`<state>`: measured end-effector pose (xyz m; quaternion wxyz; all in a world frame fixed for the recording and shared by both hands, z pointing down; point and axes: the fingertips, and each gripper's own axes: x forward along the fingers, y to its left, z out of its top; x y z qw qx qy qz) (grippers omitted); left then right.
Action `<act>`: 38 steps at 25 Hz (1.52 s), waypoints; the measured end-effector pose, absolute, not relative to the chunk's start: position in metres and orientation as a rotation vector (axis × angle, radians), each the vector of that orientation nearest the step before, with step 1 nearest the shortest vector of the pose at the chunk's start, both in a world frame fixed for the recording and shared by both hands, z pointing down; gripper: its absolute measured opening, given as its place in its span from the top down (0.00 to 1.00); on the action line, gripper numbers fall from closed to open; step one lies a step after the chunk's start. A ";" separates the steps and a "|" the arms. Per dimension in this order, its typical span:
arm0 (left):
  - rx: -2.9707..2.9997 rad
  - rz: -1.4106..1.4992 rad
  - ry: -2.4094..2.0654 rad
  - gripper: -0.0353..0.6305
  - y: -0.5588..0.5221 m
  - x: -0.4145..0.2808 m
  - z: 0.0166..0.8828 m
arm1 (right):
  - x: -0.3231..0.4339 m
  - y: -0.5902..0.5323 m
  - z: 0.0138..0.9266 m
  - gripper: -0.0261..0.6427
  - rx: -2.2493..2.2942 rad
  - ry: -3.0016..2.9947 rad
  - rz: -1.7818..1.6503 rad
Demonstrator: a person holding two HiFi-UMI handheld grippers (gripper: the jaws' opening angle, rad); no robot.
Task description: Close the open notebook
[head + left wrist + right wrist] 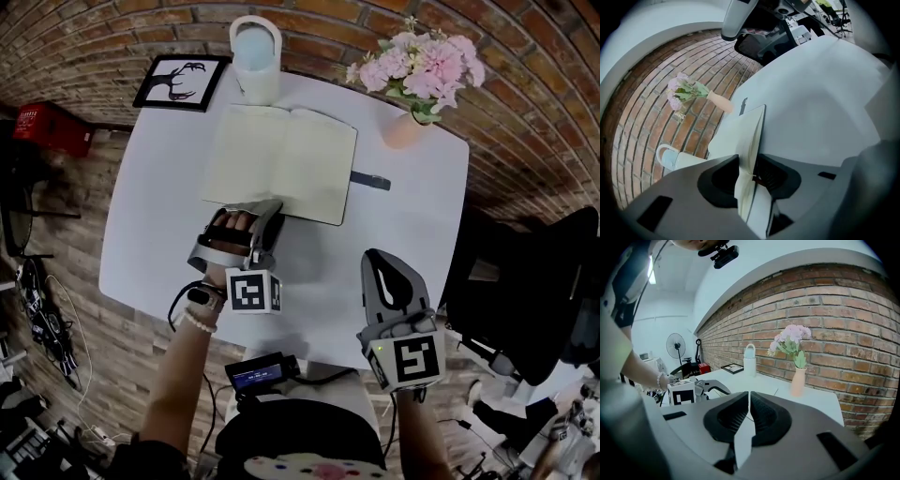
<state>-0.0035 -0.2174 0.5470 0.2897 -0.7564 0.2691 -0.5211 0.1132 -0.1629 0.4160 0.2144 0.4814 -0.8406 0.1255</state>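
Note:
The open notebook (281,159) lies flat on the white table (412,216), cream pages up, with a dark strap (370,180) sticking out at its right. My left gripper (251,210) is at the notebook's near edge, close to the spine. In the left gripper view that edge of the notebook (740,136) stands between the jaws of my left gripper (747,171) and fills the gap, with both pads against it. My right gripper (375,255) hovers over bare table to the right of the notebook, apart from it. Its jaws are shut and hold nothing (749,397).
A white jug (255,56) stands just behind the notebook. A vase of pink flowers (412,94) is at the back right, and a framed picture (180,82) at the back left. Brick floor surrounds the table. A black chair (534,281) stands to the right.

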 end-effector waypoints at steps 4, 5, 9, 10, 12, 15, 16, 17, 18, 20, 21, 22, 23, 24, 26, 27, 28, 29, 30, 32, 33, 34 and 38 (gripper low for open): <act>-2.061 -1.367 0.763 0.78 -0.217 -0.001 0.549 | 0.116 -0.163 0.420 0.91 1.339 -2.317 0.359; -2.081 -1.363 0.778 0.80 -0.217 -0.001 0.549 | 0.116 -0.163 0.422 0.91 1.338 -2.314 0.362; -2.154 -1.330 0.843 0.85 -0.214 -0.001 0.546 | 0.116 -0.166 0.432 0.90 1.352 -2.308 0.446; -2.167 -1.320 0.859 0.86 -0.214 -0.001 0.545 | 0.117 -0.167 0.436 0.90 1.362 -2.302 0.489; -2.190 -1.302 0.887 0.87 -0.214 -0.002 0.543 | 0.116 -0.171 0.443 0.90 1.376 -2.300 0.577; -2.216 -1.280 0.915 0.88 -0.214 -0.003 0.540 | 0.113 -0.179 0.452 0.90 1.391 -2.320 0.711; -2.225 -1.274 0.921 0.88 -0.214 -0.003 0.539 | 0.113 -0.182 0.454 0.90 1.396 -2.328 0.759; -2.234 -1.268 0.928 0.88 -0.214 -0.003 0.539 | 0.112 -0.185 0.457 0.88 1.397 -2.336 0.806; -2.242 -1.262 0.934 0.88 -0.214 -0.003 0.538 | 0.111 -0.189 0.460 0.82 1.397 -2.344 0.855; -2.256 -1.250 0.947 0.89 -0.214 -0.003 0.537 | 0.109 -0.196 0.465 0.78 1.407 -2.356 0.960; -2.262 -1.244 0.954 0.89 -0.214 -0.003 0.536 | 0.109 -0.200 0.466 0.78 1.418 -2.361 1.010; -2.267 -1.238 0.962 0.89 -0.214 -0.004 0.536 | 0.108 -0.204 0.468 0.78 1.426 -2.364 1.050; -2.271 -1.233 0.968 0.89 -0.214 -0.004 0.535 | 0.107 -0.207 0.471 0.77 1.430 -2.364 1.081; -2.276 -1.228 0.973 0.89 -0.214 -0.004 0.535 | 0.106 -0.210 0.473 0.76 1.431 -2.363 1.106; -2.281 -1.221 0.979 0.89 -0.214 -0.005 0.534 | 0.103 -0.215 0.479 0.75 1.427 -2.361 1.154; -2.282 -1.218 0.980 0.89 -0.214 -0.005 0.534 | 0.101 -0.217 0.481 0.75 1.424 -2.362 1.178; -2.282 -1.218 0.981 0.89 -0.214 -0.005 0.534 | 0.098 -0.219 0.482 0.75 1.422 -2.366 1.205; -2.281 -1.217 0.982 0.89 -0.214 -0.005 0.534 | 0.096 -0.220 0.483 0.75 1.421 -2.370 1.236; -2.280 -1.216 0.984 0.89 -0.214 -0.006 0.534 | 0.094 -0.222 0.484 0.75 1.422 -2.372 1.265; -2.282 -1.213 0.989 0.89 -0.214 -0.006 0.534 | 0.092 -0.226 0.487 0.75 1.432 -2.359 1.265; -2.285 -1.210 0.991 0.89 -0.213 -0.007 0.534 | 0.092 -0.228 0.489 0.75 1.442 -2.345 1.236; -2.289 -1.206 0.993 0.89 -0.213 -0.007 0.534 | 0.092 -0.229 0.491 0.75 1.452 -2.331 1.205; -2.293 -1.198 0.991 0.89 -0.213 -0.007 0.535 | 0.091 -0.231 0.488 0.83 1.469 -2.327 1.169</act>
